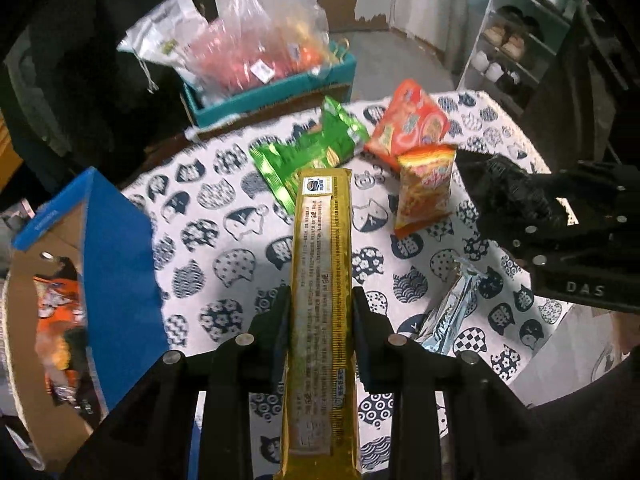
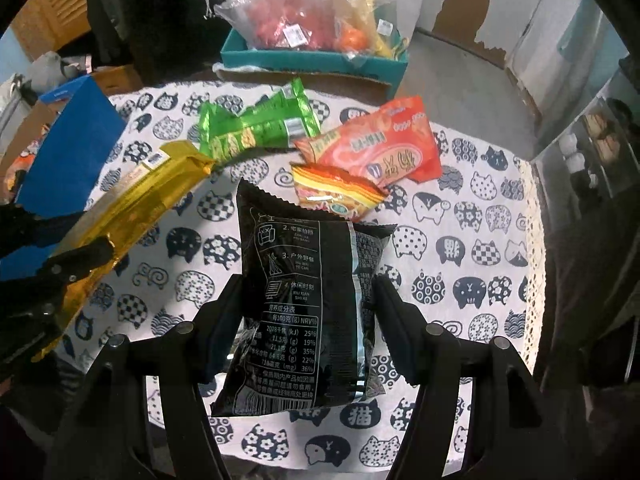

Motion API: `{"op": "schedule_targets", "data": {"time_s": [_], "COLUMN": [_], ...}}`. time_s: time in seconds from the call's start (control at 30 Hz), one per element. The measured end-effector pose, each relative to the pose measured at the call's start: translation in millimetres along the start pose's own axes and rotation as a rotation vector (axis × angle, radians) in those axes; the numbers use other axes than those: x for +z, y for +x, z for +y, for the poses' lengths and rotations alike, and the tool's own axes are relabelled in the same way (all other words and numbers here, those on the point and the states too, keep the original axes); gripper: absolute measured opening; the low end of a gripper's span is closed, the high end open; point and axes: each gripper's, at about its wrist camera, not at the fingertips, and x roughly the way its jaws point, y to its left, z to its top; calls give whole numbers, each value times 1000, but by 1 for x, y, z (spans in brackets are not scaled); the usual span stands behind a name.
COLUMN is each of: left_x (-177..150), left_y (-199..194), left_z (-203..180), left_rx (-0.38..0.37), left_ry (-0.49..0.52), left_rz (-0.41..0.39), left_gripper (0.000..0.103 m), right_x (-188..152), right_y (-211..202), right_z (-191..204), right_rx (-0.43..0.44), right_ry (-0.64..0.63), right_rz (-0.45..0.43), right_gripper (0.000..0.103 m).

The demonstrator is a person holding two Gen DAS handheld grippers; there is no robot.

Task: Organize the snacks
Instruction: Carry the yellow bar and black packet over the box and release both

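Fingers first: our left gripper (image 1: pixel 320 340) has closed on a long gold pack (image 1: pixel 322 300), pads pinching its two long sides, pack sticking straight out ahead and lifted off the surface (image 1: pixel 224 240). Our right gripper (image 2: pixel 308 312) is clamped on a black bag (image 2: pixel 308 300), held upright w/ its printed back toward the camera, also off the surface.

Step in hand, as we judge it — both hands loaded, mid-carry, drop-off pending. A blue box (image 1: pixel 120 256) stands open just left of the surface w/ orange packs already inside, so that is probably where these go. Next move calls for swinging the gold pack left and tipping its far end down over the box rim; it's long, so it may need angling to fit. The black bag would follow.

Left on the surface: green packs (image 2: pixel 256 128), a red bag (image 2: pixel 380 148), a small orange bag (image 2: pixel 336 194).

Hard to make out — box depth and most of its contents are cut off at the left view's edge. A silvery wrapper (image 1: pixel 448 312) shows there partly behind our fingers; can't tell if it's the black bag's side. Bagged stuff in the teal tray (image 2: pixel 312 62) behind is blurred.
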Motion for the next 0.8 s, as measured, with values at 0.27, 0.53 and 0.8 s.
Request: {"op": "schedule_targets", "data": {"time_s": [0.27, 0.53, 0.8], "left_x": [3, 0, -6], "left_y": [-38, -71, -94], "left_z": [23, 46, 76], "left_rx": [14, 31, 40], "left_ry": [-30, -62, -115], "left_rz": [-82, -162, -205], "left_gripper": [28, 28, 28], "right_x": [13, 35, 55], "right_y": [-27, -57, -75], "right_z": [15, 40, 78], "right_rx": [18, 55, 97], "right_ry": [-10, -22, -62], "right_rz": [-56, -121, -161], "right_gripper": [64, 64, 64]}}
